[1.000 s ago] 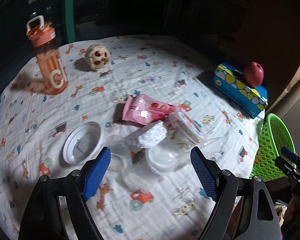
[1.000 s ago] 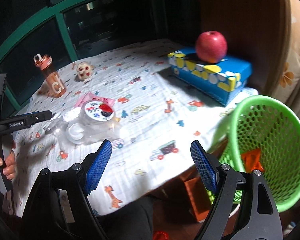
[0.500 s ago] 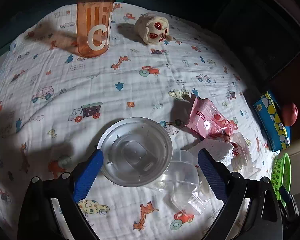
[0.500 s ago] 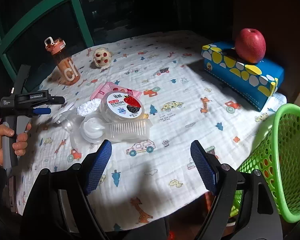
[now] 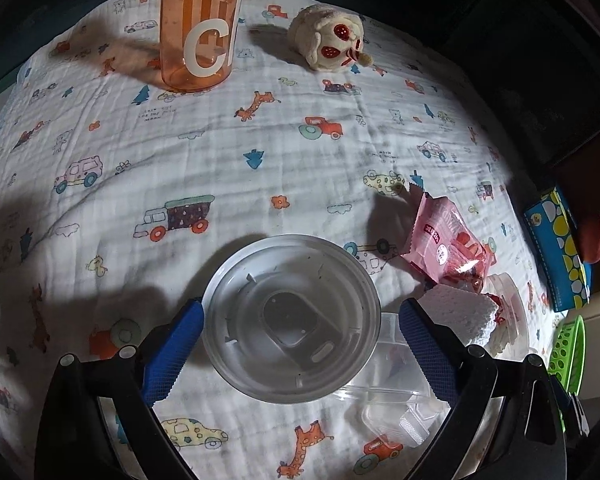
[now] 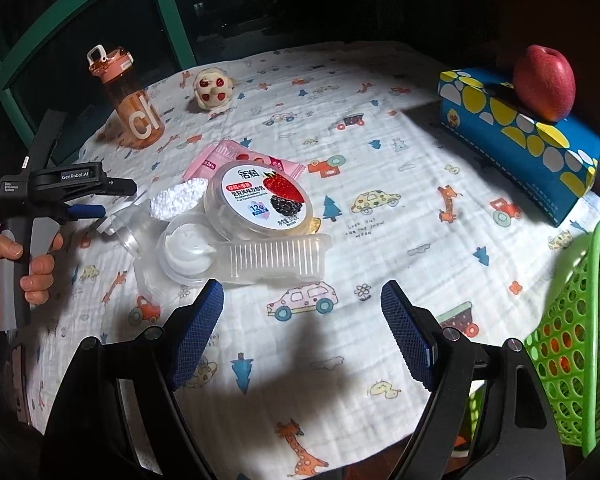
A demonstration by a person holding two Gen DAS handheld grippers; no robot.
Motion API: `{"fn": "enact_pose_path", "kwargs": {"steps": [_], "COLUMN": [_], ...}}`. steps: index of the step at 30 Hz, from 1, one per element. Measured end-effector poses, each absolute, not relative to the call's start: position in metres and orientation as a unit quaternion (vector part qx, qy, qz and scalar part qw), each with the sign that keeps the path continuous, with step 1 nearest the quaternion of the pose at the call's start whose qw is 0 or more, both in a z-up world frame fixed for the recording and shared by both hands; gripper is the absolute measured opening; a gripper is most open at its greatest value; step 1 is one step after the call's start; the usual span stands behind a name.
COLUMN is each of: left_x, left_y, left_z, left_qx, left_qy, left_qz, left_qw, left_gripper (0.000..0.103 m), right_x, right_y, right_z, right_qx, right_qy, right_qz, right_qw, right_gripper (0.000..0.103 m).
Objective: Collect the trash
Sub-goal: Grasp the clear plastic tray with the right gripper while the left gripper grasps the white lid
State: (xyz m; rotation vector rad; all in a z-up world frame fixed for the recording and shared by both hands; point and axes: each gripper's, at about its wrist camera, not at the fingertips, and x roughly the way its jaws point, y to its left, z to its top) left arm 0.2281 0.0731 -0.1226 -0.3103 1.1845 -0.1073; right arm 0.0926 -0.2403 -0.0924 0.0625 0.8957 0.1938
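A pile of trash lies mid-table. A round clear plastic lid (image 5: pixel 291 316) sits between the open fingers of my left gripper (image 5: pixel 298 344), just above it. Beside it are a pink snack wrapper (image 5: pixel 446 246), a white crumpled tissue (image 5: pixel 460 310) and a clear plastic tray (image 5: pixel 396 412). In the right wrist view I see the yogurt cup (image 6: pixel 258 200), the ribbed clear tray (image 6: pixel 272 258) and the wrapper (image 6: pixel 236 158). My right gripper (image 6: pixel 302 336) is open and empty, short of the tray. The left gripper (image 6: pixel 88 200) shows at the pile's left. The green basket (image 6: pixel 576 336) stands at the right edge.
An orange water bottle (image 6: pixel 130 100) and a small plush toy (image 6: pixel 213 89) stand at the far side. A blue tissue box (image 6: pixel 516 132) with a red apple (image 6: pixel 544 82) on it sits at the right. A patterned cloth (image 6: pixel 380 184) covers the table.
My left gripper has moved forward and down over the clear lid, which now lies between its fingers. My right gripper has moved closer to the trash pile.
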Motion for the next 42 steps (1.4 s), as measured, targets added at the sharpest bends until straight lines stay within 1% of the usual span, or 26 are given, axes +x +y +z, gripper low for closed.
{"fn": "enact_pose_path", "kwargs": {"steps": [11,12,13,14,15,18,22,23,39,41,42], "left_x": [0.232,0.232,0.232,0.231,0.231,0.229,0.227,0.227,0.223,0.221,0.22], "left_y": [0.071,0.072,0.072,0.073,0.073,0.073,0.071,0.071,0.067,0.066,0.065], "left_z": [-0.135,-0.136,-0.137,-0.138,-0.138,-0.137,-0.133,-0.132,-0.122,-0.118,-0.117], "left_qx": [-0.166,-0.17,-0.175,-0.187,-0.191,-0.192,-0.19,-0.19,-0.181,-0.17,-0.164], "left_qy": [0.561,0.56,0.561,0.561,0.561,0.557,0.55,0.549,0.542,0.54,0.54], "left_qz": [-0.062,-0.063,-0.065,-0.072,-0.073,-0.08,-0.092,-0.095,-0.105,-0.104,-0.101], "left_qw": [0.809,0.808,0.807,0.804,0.802,0.804,0.808,0.808,0.814,0.818,0.82], "left_gripper": [0.094,0.091,0.084,0.081,0.076,0.071,0.06,0.059,0.056,0.057,0.062], "right_x": [0.12,0.122,0.124,0.126,0.128,0.134,0.138,0.137,0.141,0.142,0.141], "right_y": [-0.225,-0.223,-0.222,-0.221,-0.219,-0.214,-0.206,-0.205,-0.199,-0.197,-0.197], "right_z": [-0.111,-0.113,-0.115,-0.117,-0.119,-0.122,-0.123,-0.123,-0.126,-0.126,-0.126], "right_qx": [0.017,0.017,0.016,0.016,0.015,0.018,0.015,0.015,0.009,0.004,0.003], "right_qy": [0.448,0.449,0.451,0.454,0.456,0.457,0.457,0.458,0.456,0.451,0.449], "right_qz": [0.104,0.104,0.105,0.106,0.106,0.115,0.117,0.117,0.109,0.107,0.106], "right_qw": [0.888,0.887,0.886,0.885,0.884,0.882,0.881,0.881,0.883,0.886,0.887], "right_gripper": [0.081,0.081,0.081,0.081,0.081,0.081,0.081,0.081,0.082,0.081,0.081]}}
